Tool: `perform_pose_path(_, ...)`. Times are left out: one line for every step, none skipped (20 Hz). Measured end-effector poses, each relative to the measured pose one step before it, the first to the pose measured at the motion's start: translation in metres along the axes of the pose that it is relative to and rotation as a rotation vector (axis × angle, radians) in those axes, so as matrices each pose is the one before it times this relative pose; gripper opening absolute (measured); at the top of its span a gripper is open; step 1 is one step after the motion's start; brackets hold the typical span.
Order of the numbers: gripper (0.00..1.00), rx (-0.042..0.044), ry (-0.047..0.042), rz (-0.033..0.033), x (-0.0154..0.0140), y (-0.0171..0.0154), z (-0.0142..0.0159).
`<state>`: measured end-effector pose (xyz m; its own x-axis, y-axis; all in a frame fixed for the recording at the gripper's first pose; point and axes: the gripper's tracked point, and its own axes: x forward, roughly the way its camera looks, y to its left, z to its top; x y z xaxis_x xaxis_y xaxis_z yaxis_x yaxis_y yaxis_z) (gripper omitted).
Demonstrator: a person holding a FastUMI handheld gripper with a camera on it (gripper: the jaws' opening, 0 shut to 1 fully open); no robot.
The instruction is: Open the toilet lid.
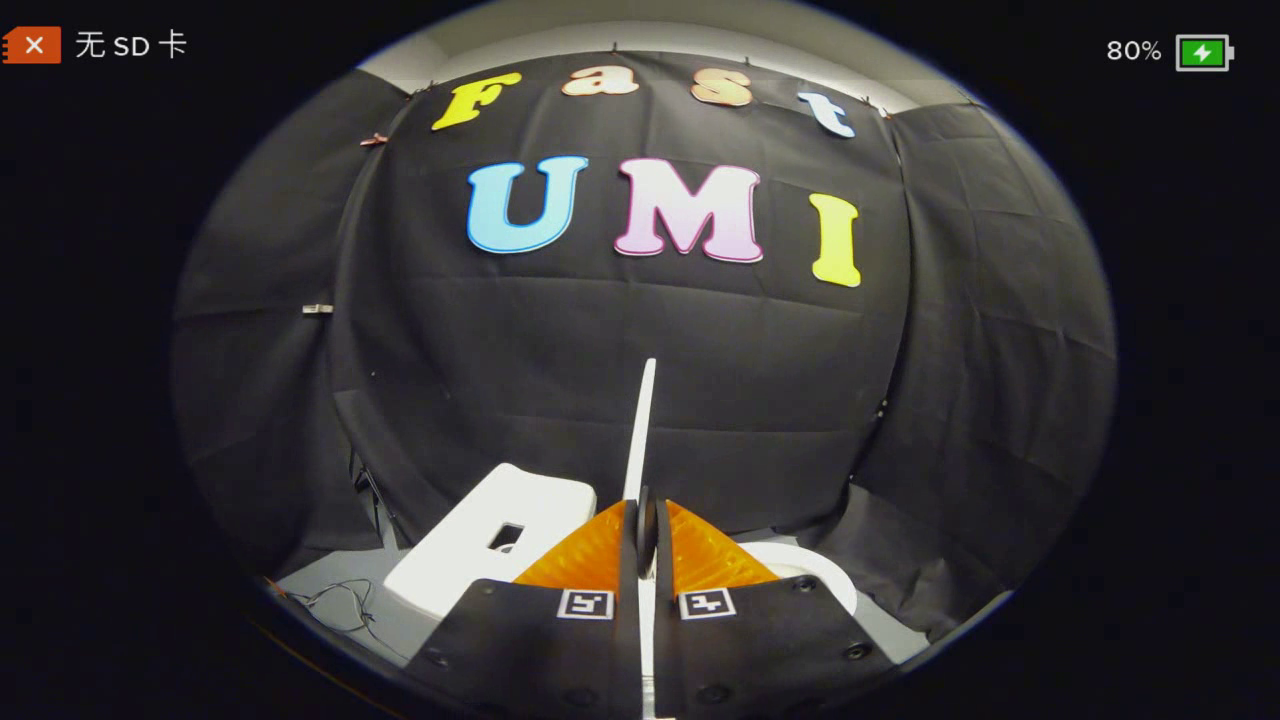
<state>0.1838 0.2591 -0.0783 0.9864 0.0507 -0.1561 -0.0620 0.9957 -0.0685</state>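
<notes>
Gripper [648, 535] closed on the toilet lid [640, 430], both fingers pressing its thin edge. Lid standing nearly upright, seen edge-on, rising straight ahead between the fingers; tank [490, 545] to the left, bowl rim [820, 575] to the right. Likely the last part of the lift. Best to keep the pinch firm, follow the hinge arc, lean the lid gently back, release only when resting.
</notes>
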Motion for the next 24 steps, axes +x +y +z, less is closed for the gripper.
perform_pose_path(0.09,-0.00969,-0.00346,0.00851,-0.00038,0.00687,-0.00003)
perform_pose_path(0.09,-0.00959,-0.00344,0.00682,-0.00078,0.00617,0.00005)
perform_pose_path(0.09,-0.01301,-0.00272,0.00763,-0.00052,0.00669,0.00008)
perform_pose_path(0.09,-0.01207,-0.00392,0.00743,-0.00092,0.00686,-0.00029)
perform_pose_path(0.09,-0.01111,-0.00126,0.00727,-0.00195,0.00679,-0.00181)
perform_pose_path(0.09,-0.01150,-0.00169,0.01091,-0.00115,0.00788,-0.00010)
perform_pose_path(0.09,-0.01494,-0.00015,0.00972,-0.00015,0.00690,-0.00042)
perform_pose_path(0.09,-0.01430,-0.00153,0.00923,0.00091,0.00720,-0.00029)
perform_pose_path(0.09,-0.01528,-0.00311,0.00693,0.00124,0.00752,0.00215)
perform_pose_path(0.09,-0.01258,-0.00284,0.00653,0.00046,0.00701,0.00053)
perform_pose_path(0.09,-0.00667,-0.00266,0.00795,0.00003,0.00706,-0.00004)
perform_pose_path(0.09,-0.00548,-0.00181,0.00976,0.00080,0.00809,-0.00031)
perform_pose_path(0.09,-0.00930,0.00063,0.01017,0.00104,0.00770,0.00060)
perform_pose_path(0.09,-0.01827,-0.00434,0.00414,0.00081,0.00594,-0.00004)
perform_pose_path(0.10,-0.01425,-0.00288,0.00070,-0.00066,0.00468,0.00073)
perform_pose_path(0.10,-0.00300,-0.00203,0.00234,0.00051,0.00392,0.00026)
perform_pose_path(0.09,-0.00280,-0.00127,-0.00035,0.00137,0.00274,-0.00106)
perform_pose_path(0.09,-0.00888,0.00127,-0.00147,-0.00008,0.00220,0.00116)
perform_pose_path(0.10,-0.01120,-0.00018,0.00093,0.00016,0.00152,-0.00023)
perform_pose_path(0.10,-0.01308,0.00001,-0.00465,0.00006,-0.00057,-0.00009)
perform_pose_path(0.10,-0.01131,-0.00362,-0.01589,-0.00100,-0.00407,-0.00009)
perform_pose_path(0.10,-0.00278,-0.00222,-0.02001,-0.00066,-0.00568,-0.00035)
perform_pose_path(0.09,0.00790,-0.00540,-0.00433,-0.00083,-0.00145,0.00117)
perform_pose_path(0.12,0.01094,-0.01380,0.00596,-0.00018,-0.00110,0.00280)
